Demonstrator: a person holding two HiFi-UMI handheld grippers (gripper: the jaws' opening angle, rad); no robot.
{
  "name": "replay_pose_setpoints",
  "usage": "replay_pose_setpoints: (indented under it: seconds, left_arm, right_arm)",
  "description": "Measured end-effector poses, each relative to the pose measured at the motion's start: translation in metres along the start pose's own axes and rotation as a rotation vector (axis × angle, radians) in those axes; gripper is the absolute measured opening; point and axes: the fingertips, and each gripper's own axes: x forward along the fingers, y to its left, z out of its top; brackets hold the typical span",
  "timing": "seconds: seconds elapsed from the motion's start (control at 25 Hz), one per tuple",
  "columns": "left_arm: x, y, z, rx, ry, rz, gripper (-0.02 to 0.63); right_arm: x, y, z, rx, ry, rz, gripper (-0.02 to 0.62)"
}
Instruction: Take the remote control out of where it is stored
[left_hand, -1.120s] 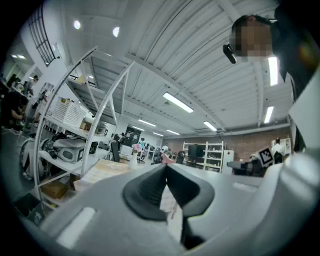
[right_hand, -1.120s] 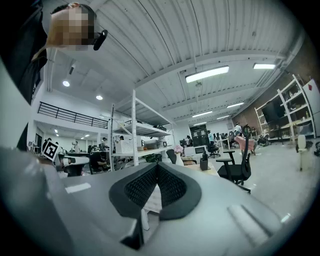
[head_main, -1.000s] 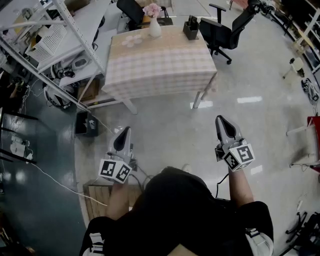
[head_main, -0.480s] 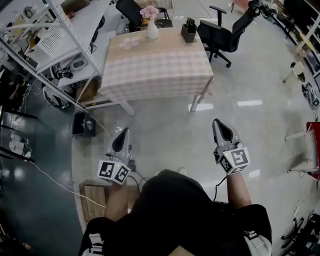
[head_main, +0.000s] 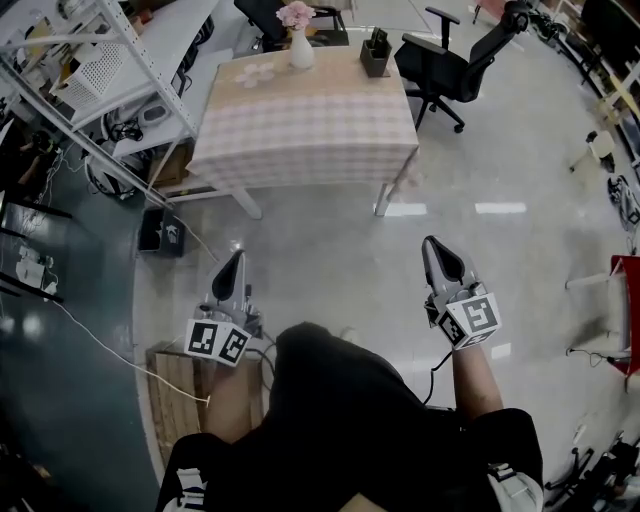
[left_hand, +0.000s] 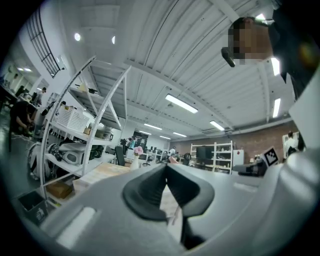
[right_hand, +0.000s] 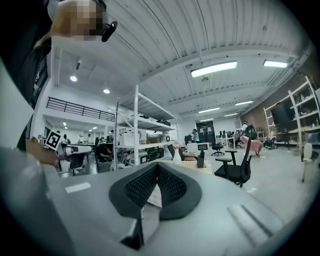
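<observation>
Across the floor (head_main: 330, 240), well ahead of both grippers, stood the table (head_main: 300, 120), its dark holder (head_main: 376, 56) at the far corner probably keeping the remote, nearer the right gripper (head_main: 432, 243) than the left gripper (head_main: 237, 256), both closed and empty.

Left hand-held gripper (head_main: 237, 259), right hand-held gripper (head_main: 433, 243) level (jaws together).

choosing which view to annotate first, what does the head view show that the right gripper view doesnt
Only the head view: the wooden crate, the person's dark top and the marker cube on the right gripper. Only the right gripper view: the ceiling lights and that gripper's jaws close up, shut with nothing between them. Both: the checked table, the vase, the dark holder and the office chair.
</observation>
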Motion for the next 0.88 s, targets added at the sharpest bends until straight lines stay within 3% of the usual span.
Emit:
replay_pose_setpoints:
  seconds: [0.32,0.6,0.88]
  left_arm:
    - [0.003,-0.012,-0.013,0.010,0.027,0.022,0.003]
    - [0.034,0.010,-0.022,0.019,0.045,0.009,0.003]
    - [0.095,0.033,-0.014,-0.006,0.007,-0.049,0.003]
  right_arm:
    - [0.002,-0.019,-0.015,0.043,0.016,-0.005,0.005]
    - [0.021,-0.033,-0.012,0.052,0.006,-0.016,0.006]
    - [0.048,-0.072,0.005,0.022,0.019,-0.146,0.005]
